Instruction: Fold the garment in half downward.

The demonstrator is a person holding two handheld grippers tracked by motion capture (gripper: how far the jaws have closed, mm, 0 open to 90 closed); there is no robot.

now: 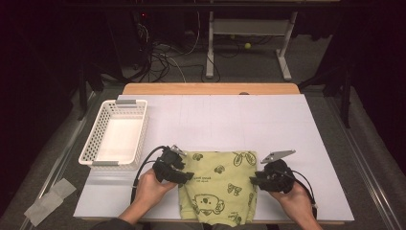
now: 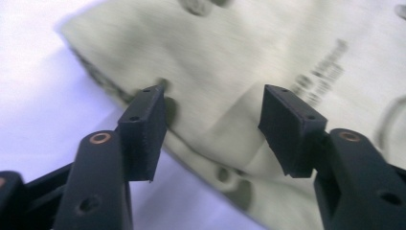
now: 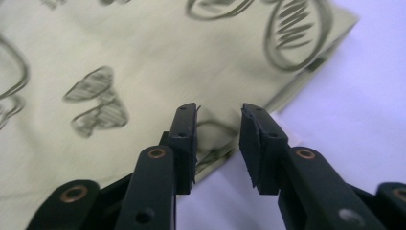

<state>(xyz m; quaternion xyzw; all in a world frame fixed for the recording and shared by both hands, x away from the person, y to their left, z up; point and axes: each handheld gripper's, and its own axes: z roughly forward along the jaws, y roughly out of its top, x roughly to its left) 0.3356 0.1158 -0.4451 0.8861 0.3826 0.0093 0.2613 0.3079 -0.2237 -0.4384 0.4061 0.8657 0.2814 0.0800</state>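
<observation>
White basket (image 1: 115, 136), bare inside, beside green cloth (image 1: 220, 184)

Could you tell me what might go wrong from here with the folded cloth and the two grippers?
1. Both jaws stand open over the edges of the green cloth. The left gripper is wide, the right gripper narrower, so one side may catch fewer layers.
2. The cloth's near end hangs over the table edge; an uneven pull might drag it off.
3. The white basket sits close beside the left gripper and could be bumped.
</observation>
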